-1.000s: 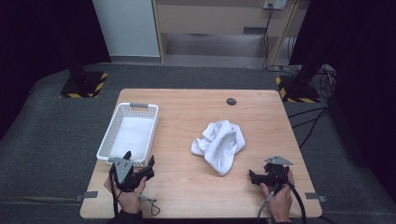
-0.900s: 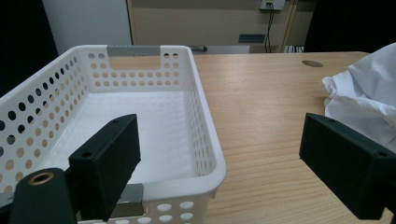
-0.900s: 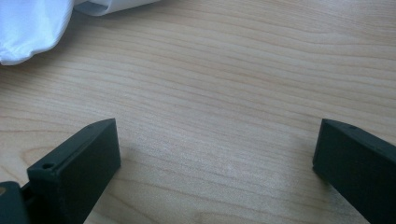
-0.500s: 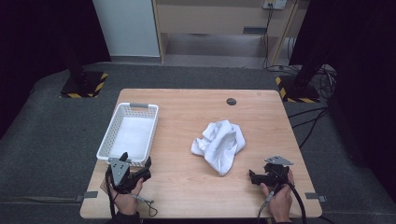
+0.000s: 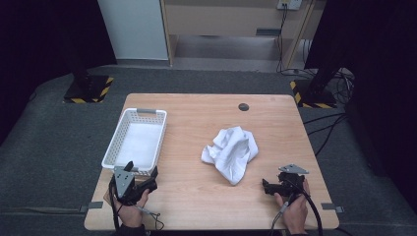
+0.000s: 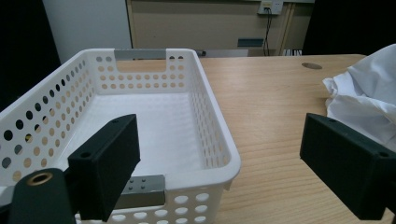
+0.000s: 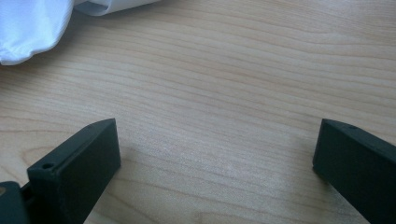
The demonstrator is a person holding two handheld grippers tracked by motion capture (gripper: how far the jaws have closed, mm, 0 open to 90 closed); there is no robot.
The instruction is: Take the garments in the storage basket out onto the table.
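A dark room with grey carpet surrounds a light wooden table [image 5: 196, 206], with a pale cabinet and a white panel beyond its far edge. On the table's left half lies a white perforated basket [image 5: 112, 150], long side running toward the far edge, its near end close to the near-left corner. A crumpled white cloth [image 5: 232, 152] lies right of the table's centre, well apart from the basket. A small dark round grommet [image 5: 243, 106] sits near the far edge. The left gripper [image 5: 147, 179] is held at the near-left corner, just before the basket's near wall; in the left gripper view its jaws stand wide apart, holding nothing. The right gripper [image 5: 265, 187] is held near the near-right corner, close to the cloth's near end; its jaws are likewise wide and hold nothing, over bare wood.
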